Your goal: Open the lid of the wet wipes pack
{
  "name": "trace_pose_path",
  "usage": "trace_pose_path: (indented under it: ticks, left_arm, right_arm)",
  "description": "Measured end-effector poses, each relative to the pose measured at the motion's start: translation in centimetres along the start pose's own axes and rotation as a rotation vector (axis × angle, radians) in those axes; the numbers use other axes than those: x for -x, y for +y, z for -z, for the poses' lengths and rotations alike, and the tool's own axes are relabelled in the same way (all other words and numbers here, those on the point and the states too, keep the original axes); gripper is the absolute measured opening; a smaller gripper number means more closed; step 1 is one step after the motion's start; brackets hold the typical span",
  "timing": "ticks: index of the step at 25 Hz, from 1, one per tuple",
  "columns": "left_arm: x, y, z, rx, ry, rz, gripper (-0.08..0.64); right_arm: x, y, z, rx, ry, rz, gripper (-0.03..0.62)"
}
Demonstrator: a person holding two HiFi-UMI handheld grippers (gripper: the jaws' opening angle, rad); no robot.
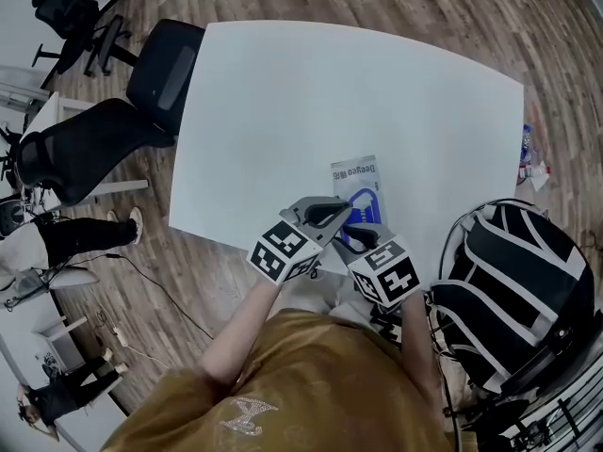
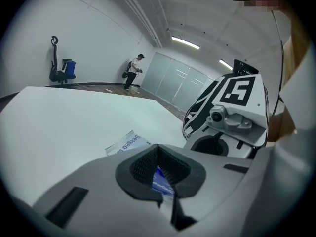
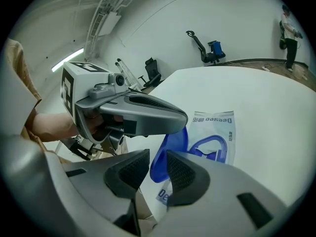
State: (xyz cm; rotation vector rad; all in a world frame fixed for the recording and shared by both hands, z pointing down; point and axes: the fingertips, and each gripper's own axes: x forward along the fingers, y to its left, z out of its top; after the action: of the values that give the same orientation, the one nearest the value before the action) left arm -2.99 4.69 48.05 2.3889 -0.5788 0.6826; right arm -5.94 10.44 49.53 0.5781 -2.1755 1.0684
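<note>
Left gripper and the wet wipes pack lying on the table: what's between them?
The pack's blue lid, peeled up from the wet wipes pack to the left gripper; the right gripper view shows it best.

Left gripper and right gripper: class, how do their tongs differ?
The grey left gripper has tongs shut on the blue flexible lid; the grey right gripper has tongs apart, the lid standing between them. The left gripper grips the lid's top edge; the right gripper flanks its lower part. Both carry black-and-white marker cubes.
</note>
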Motion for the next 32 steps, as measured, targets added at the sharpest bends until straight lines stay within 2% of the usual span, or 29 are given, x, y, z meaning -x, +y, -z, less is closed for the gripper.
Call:
trace_pose_path:
  ticks: [6,12,16,20,24,27,29,32]
  left_arm:
    - [0.3,0.4,0.1,0.018,-0.012,-0.008,0.004]
    - [0.4,0.2,0.2,0.027,-0.02,-0.002,0.004]
    - [0.2,0.1,0.0,0.014,-0.014,-0.003,0.005]
    - [0.3,-0.8,-0.9,-0.082,0.016,-0.001,0.004]
    - [-1.1,-2.4,0.0,-0.241,0.111,0.003,0.003]
    - [-1.7,-3.0,1.4,-0.311,0.181,-0.008,0.005]
    - [-1.7,-3.2,2.1,-0.338,0.203,-0.022,0.003]
    - [-1.5,-3.1,2.6,-0.322,0.182,-0.035,0.003]
  right_arm:
    - [0.2,-0.3,0.1,-0.009,-0.045,0.03,0.106]
    - [1.7,-1.5,0.3,-0.036,-0.138,0.116,0.106]
    - [1.1,-1.4,0.5,-0.027,-0.114,0.108,0.106]
    - [0.9,-1.5,0.4,-0.002,-0.104,0.111,0.106]
    - [0.7,-1.2,0.8,-0.01,-0.098,0.107,0.106]
    - [0.5,-0.6,0.8,0.004,-0.089,0.1,0.106]
    - [0.4,-0.3,1.1,0.022,-0.076,0.099,0.106]
    - [0.6,-0.5,1.4,0.009,-0.095,0.11,0.106]
